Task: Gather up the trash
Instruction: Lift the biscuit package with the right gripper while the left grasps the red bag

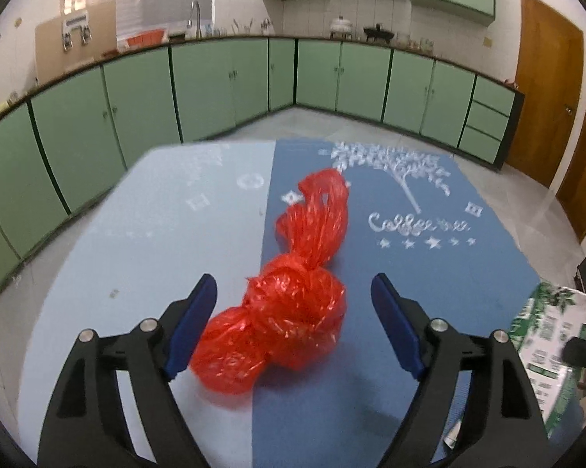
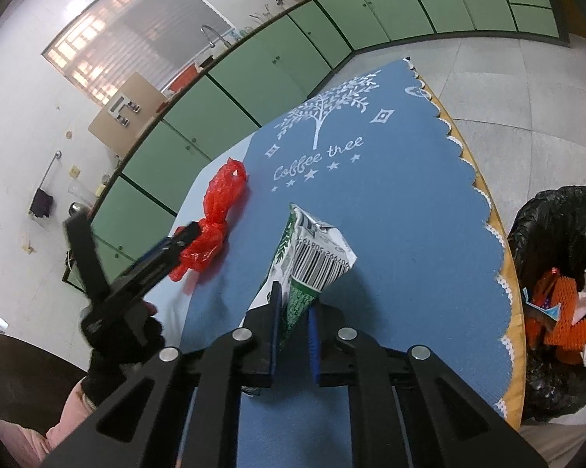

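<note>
My left gripper (image 1: pixel 293 304) has its fingers (image 1: pixel 193 327) spread wide, one on each side of the knotted red bag (image 1: pixel 289 312). The bag lies on the bench (image 1: pixel 98 273) between them; its near lobe sits just beside the left-hand pad, and I cannot tell whether they touch. The right-hand pad stands clear of it. From the knot the bag's loose tail runs toward 12 o'clock, ending near the white tree print on the blue cloth (image 1: pixel 429 273). At 3 o'clock in the left wrist view, the green-and-white carton (image 1: pixel 546 351) shows at the frame's edge.

My right gripper (image 2: pixel 293 323) has its fingers (image 2: pixel 274 327) pinching the narrow, flattened end of that carton (image 2: pixel 316 257). The carton widens away from the pads toward 12 o'clock, barcode face up, raised over the cloth (image 2: pixel 410 214). At 10 o'clock from it the red bag (image 2: pixel 215 214) lies near the cloth's left border, with the left gripper (image 2: pixel 183 234) reaching onto its near end. Beyond the carton, at 12 o'clock, the cloth reads "Coffee tree" under the tree print. At 3 o'clock, past the cloth's scalloped edge and off the bench (image 2: pixel 517 331), a bin (image 2: pixel 558 226) lined in black plastic holds orange and white scraps. Green cabinets (image 2: pixel 254 78) line the far walls.
</note>
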The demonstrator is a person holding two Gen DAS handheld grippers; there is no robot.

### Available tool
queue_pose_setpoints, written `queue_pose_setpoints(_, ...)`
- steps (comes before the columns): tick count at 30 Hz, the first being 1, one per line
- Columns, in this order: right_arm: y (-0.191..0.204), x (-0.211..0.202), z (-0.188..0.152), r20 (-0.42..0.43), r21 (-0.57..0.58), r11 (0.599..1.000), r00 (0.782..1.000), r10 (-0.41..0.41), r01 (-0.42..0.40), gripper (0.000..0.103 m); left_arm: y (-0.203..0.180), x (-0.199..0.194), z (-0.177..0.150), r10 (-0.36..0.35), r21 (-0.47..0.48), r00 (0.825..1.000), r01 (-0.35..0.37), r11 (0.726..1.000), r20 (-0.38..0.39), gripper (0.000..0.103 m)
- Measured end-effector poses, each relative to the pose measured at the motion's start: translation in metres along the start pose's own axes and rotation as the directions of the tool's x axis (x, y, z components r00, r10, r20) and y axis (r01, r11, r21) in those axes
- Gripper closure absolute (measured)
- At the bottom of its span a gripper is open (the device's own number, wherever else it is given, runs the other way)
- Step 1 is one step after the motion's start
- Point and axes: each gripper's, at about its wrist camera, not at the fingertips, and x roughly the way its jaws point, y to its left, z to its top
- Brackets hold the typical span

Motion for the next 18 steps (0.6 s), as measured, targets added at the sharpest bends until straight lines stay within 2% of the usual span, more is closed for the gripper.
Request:
queue_pose_setpoints(1,0.000,0.000,0.000,0.001,-0.003,1.000,1.000,0.002,-0.002,0.091,0.000,0.004,-0.001,-0.008,-0.012,1.000,0.008,1.000,-0.015,0.054)
queue_pose_setpoints(2,0.000,-0.001,0.000,0.001,-0.005,1.000,1.000,0.003,-0.003,0.091,0.001,0.007,-0.003,-0.020,-0.027,0.999,0.019,0.999,-0.030,0.058)
queue_pose_setpoints(6,0.003,-0.004,-0.001,0.008,-0.015,1.000,1.000,0.008,-0.008,0.091,-0.001,-0.001,-0.005,-0.055,-0.030,0.999,0.054,0.998,-0.003,0.078)
queue_pose_setpoints(13,0.011,-0.026,0.002,0.057,-0.042,0.999,0.998,-0.011,0.013,0.095,-0.022,-0.045,-0.007,-0.082,-0.010,0.994,0.083,0.996,0.072,0.084)
queue_pose_setpoints(18,0.015,-0.050,0.004,0.104,-0.079,0.995,0.993,-0.053,0.061,0.095,-0.048,-0.073,-0.013,-0.140,0.019,0.987,0.139,0.990,0.083,0.086)
